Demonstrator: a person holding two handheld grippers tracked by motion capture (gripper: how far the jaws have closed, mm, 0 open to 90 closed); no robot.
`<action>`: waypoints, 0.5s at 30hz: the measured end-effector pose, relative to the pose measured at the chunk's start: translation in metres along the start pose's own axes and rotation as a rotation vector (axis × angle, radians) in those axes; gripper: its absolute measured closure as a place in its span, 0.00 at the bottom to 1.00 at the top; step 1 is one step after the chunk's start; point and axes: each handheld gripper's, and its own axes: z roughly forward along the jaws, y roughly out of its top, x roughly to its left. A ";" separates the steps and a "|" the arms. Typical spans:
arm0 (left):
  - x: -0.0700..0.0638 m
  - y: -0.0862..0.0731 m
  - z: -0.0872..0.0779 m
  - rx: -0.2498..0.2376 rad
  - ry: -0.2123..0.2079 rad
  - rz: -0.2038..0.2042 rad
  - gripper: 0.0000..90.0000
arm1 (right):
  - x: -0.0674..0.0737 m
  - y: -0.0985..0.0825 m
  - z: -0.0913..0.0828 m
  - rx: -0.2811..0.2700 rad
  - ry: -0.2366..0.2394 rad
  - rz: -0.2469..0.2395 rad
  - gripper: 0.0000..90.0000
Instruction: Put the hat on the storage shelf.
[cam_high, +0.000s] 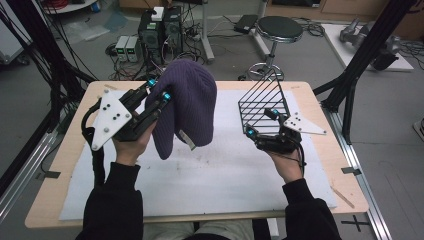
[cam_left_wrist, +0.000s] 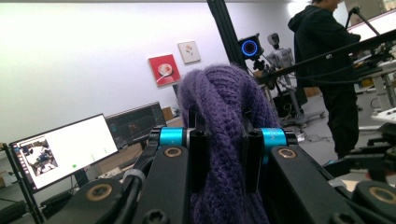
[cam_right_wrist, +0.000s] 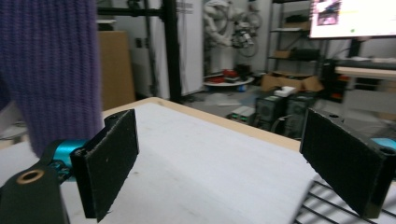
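Left gripper (cam_high: 159, 90): its jaws are pressed together on a fold of the purple knit hat (cam_high: 187, 105), and nothing else supports the hat.
Hat: it hangs in the air from the left jaws, over the white mat (cam_high: 220, 175); most of the cloth falls to the right of and below this gripper, with a small label (cam_high: 186, 139) at the lower edge.
Right gripper (cam_high: 261, 123): its jaws are spread wide with nothing between them; it is held above the mat, well apart from the hat.
Wire rack (cam_high: 265, 102): it stands just behind the right gripper, tilted; in the right gripper view the black bars (cam_right_wrist: 327, 205) are directly under the right jaw.
Step in hand: it seems the hat is lifted so that the free gripper can take a second hold.
How to do it well: keep the left pinch firm and steady; bring the right jaws to the hanging edge nearest them, and close only when the cloth is fully between the pads.
Risk: the knit may slip if the pinch is on a thin fold only; the right gripper may catch the rack.
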 end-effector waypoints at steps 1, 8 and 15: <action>0.000 0.001 0.001 0.000 -0.003 0.002 0.88 | 0.000 0.001 0.003 0.006 0.014 0.008 0.12; -0.004 0.007 0.011 -0.009 -0.026 0.011 0.87 | 0.007 0.010 0.022 -0.006 0.143 0.045 0.12; -0.014 0.010 0.022 -0.015 -0.056 0.022 0.87 | 0.016 0.022 0.034 -0.007 0.334 0.155 0.17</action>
